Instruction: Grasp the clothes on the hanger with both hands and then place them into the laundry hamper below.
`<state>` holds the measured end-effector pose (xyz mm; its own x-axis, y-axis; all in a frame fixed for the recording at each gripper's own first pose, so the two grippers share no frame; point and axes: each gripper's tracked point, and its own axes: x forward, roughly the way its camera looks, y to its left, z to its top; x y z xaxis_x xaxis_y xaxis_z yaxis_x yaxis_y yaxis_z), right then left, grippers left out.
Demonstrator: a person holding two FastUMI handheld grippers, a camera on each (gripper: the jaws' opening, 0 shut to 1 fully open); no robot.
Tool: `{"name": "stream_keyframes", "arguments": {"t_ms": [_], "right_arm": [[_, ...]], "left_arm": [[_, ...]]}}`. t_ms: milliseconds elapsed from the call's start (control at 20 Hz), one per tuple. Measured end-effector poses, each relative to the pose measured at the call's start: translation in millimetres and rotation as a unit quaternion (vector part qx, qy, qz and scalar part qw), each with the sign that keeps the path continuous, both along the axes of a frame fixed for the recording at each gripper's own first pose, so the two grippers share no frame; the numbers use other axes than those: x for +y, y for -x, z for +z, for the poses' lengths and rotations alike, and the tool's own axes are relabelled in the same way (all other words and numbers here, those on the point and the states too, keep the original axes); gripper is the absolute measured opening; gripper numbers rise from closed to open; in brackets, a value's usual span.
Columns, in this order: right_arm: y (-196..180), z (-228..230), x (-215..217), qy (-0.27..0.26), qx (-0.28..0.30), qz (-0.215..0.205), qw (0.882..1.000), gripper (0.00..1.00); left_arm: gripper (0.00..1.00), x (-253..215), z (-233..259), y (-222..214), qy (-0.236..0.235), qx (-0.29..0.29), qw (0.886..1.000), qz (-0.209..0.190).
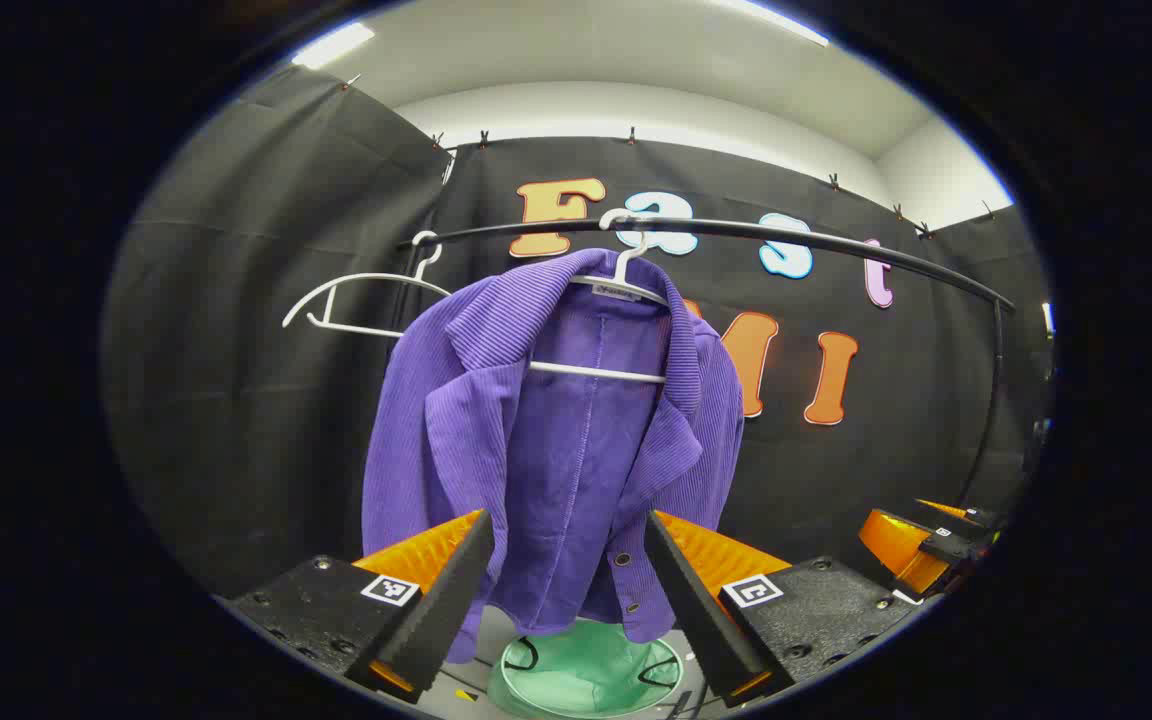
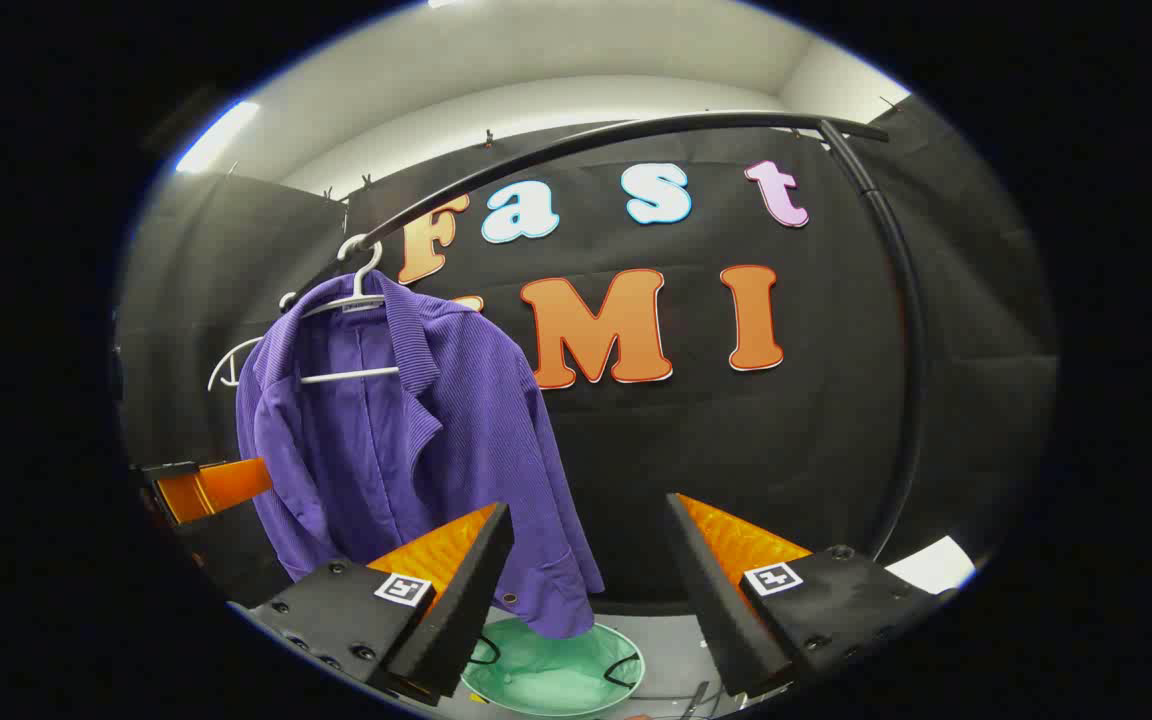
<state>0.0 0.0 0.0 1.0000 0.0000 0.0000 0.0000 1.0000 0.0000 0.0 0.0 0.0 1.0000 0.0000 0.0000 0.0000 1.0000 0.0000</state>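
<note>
A purple ribbed jacket (image 1: 576, 430) hangs open-fronted on a white hanger (image 1: 626, 285) from a black rail (image 1: 816, 243). Below its hem stands the round green laundry hamper (image 1: 586, 675). My left gripper (image 1: 568, 517) is open and faces the jacket's lower front, which shows between its spread fingers without being pinched. In the right gripper view the jacket (image 2: 386, 440) hangs to the left and the hamper (image 2: 551, 672) lies low in the middle. My right gripper (image 2: 589, 503) is open, to the right of the jacket's hem, with nothing between its fingers.
An empty white hanger (image 1: 356, 300) hangs on the rail left of the jacket. The rail bends down into an upright post (image 2: 906, 380) at the right. The other gripper (image 1: 921, 545) shows at the far right of the left gripper view, and the left one (image 2: 206, 490) beside the jacket's sleeve.
</note>
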Motion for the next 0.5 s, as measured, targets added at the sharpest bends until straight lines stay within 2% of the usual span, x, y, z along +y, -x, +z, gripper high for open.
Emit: {"name": "stream_keyframes", "arguments": {"t_ms": [100,150,200,350,500], "right_arm": [[12,3,-8,0.003,-0.008,-0.009,1.000,0.98],[20,4,-12,0.005,-0.009,-0.011,1.000,0.98],[23,4,-13,0.006,-0.007,-0.014,1.000,0.98],[27,5,-18,0.009,-0.008,-0.023,1.000,1.00],[32,4,-23,0.014,-0.004,-0.032,0.999,0.98]], "left_arm": [[0.92,-9,-3,1,0.004,0.005,1.000,-0.014],[0.95,-10,-4,0,0.002,0.007,1.000,-0.017],[0.92,-10,-5,0,-0.001,0.009,1.000,-0.019],[0.92,-13,-4,-1,-0.007,0.008,1.000,-0.024],[0.99,-15,2,0,-0.020,0.001,0.999,-0.025]]}}
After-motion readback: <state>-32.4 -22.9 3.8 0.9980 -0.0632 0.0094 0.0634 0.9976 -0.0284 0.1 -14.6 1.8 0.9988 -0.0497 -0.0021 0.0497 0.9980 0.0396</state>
